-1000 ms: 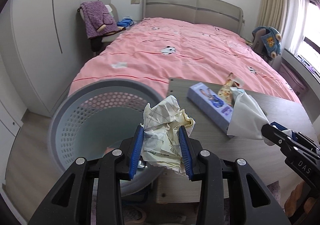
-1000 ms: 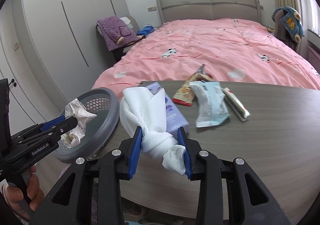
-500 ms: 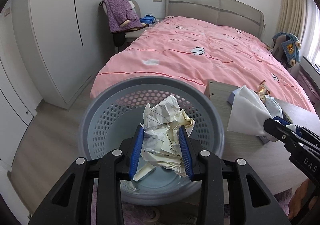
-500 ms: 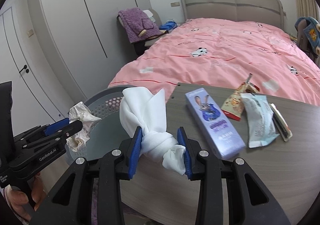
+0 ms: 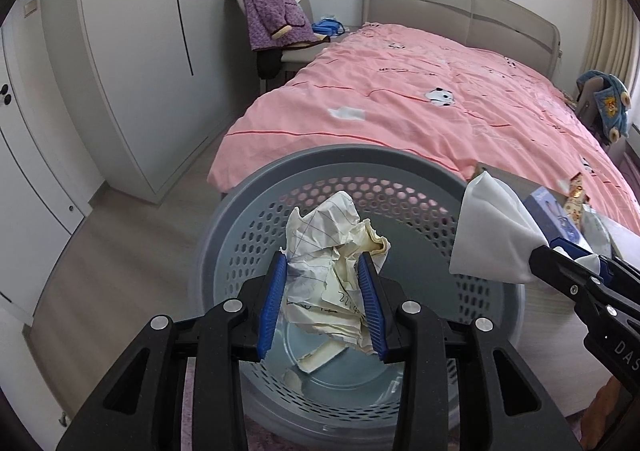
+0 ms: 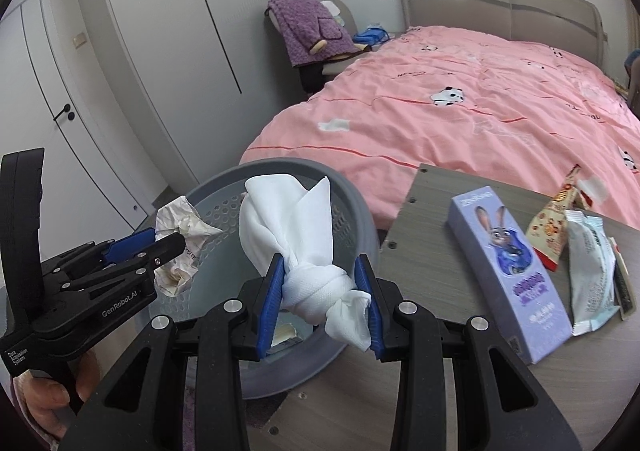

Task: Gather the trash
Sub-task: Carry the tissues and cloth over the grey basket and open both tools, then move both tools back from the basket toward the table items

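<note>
Left wrist view: left gripper clamped on crumpled paper, hanging over the open mouth of the grey basket. Scraps already on the basket floor. Best to let go here, straight down, nothing snagging the rim.

Right wrist view: right gripper pinching the knotted white cloth at its knot, over the near rim of the basket, beside the counter edge. Should shift further over the mouth before letting go. Purple box and wrappers lying on the counter, not yet collected.
</note>
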